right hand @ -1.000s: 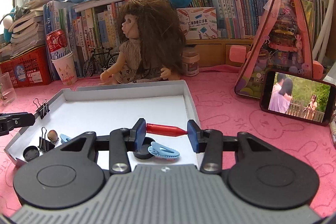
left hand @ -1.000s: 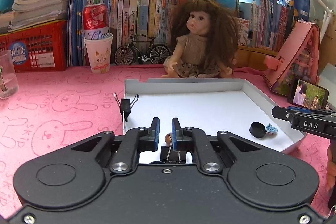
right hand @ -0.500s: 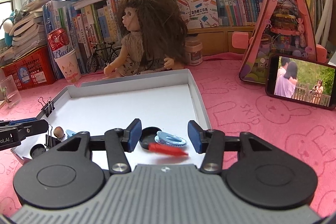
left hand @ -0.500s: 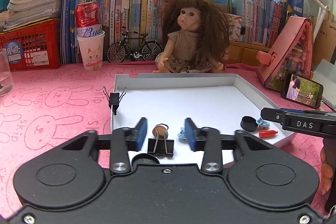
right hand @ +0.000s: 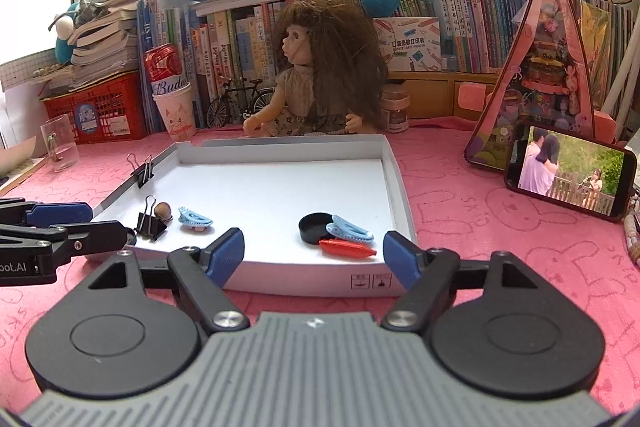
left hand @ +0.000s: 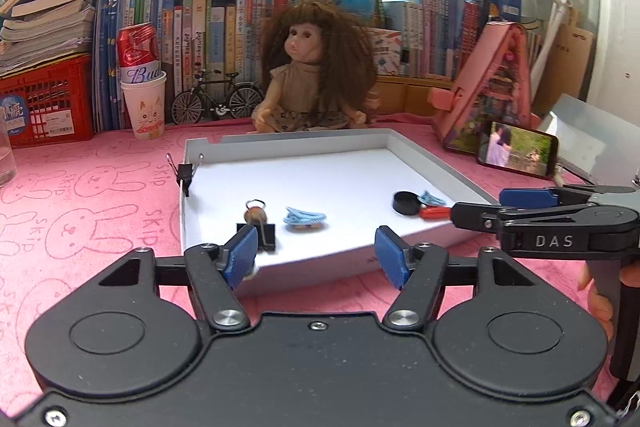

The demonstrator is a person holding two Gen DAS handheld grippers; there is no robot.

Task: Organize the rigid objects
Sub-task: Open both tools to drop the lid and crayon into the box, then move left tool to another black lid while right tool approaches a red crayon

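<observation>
A shallow white tray (left hand: 320,147) (right hand: 280,155) lies on the pink cloth. In it lie a black binder clip (left hand: 260,233) (right hand: 150,223) with a small brown ball, a blue hair clip (left hand: 304,217) (right hand: 195,218), a black cap (left hand: 406,202) (right hand: 316,225), a second blue clip (right hand: 350,229) and a red pen-like piece (left hand: 434,213) (right hand: 347,249). Another binder clip (left hand: 185,173) (right hand: 142,171) grips the tray's left rim. My left gripper (left hand: 316,259) is open and empty, at the tray's near edge. My right gripper (right hand: 314,255) is open and empty, at the near right corner.
A doll (left hand: 312,83) sits behind the tray. A phone (right hand: 570,173) leans on a pink toy house (right hand: 548,67) at right. A paper cup with a can (left hand: 142,95), a toy bicycle (left hand: 218,99), a red crate (left hand: 44,103), books and a glass (right hand: 60,143) stand around.
Both grippers opened and pulled back from the tray. The left one let go of the binder clip; the right one dropped the red piece, which now lies by the black cap.
</observation>
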